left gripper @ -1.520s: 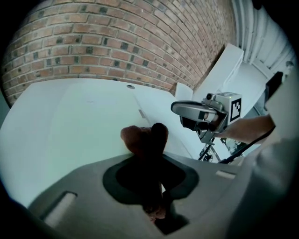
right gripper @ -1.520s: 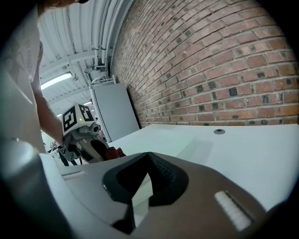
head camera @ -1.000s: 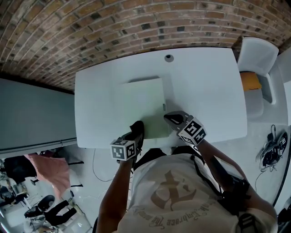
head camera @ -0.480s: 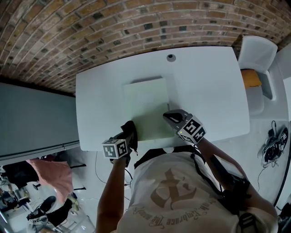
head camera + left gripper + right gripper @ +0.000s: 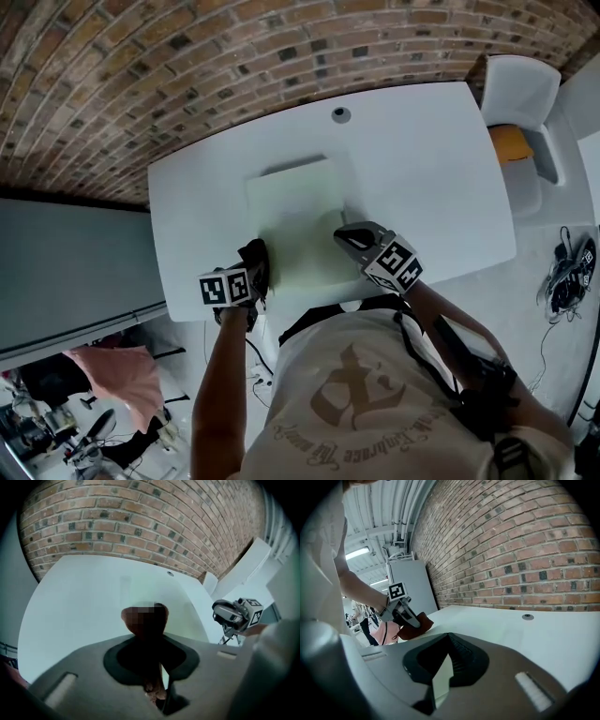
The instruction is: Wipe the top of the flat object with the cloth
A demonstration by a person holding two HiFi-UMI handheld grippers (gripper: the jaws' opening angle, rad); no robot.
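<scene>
Left gripper (image 5: pixel 253 274) clamps a bunched fold of the soft, limp cloth (image 5: pixel 416 630) — right gripper (image 5: pixel 345 236) pinches the near right edge of the seemingly stiff, light flat object (image 5: pixel 295 220).

brick wall (image 5: pixel 141 56) behind white table (image 5: pixel 422 169), chair (image 5: pixel 523 94) at rt.

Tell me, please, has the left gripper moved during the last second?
Yes. The left gripper with its cloth slid left, toward the left edge of the flat object.
</scene>
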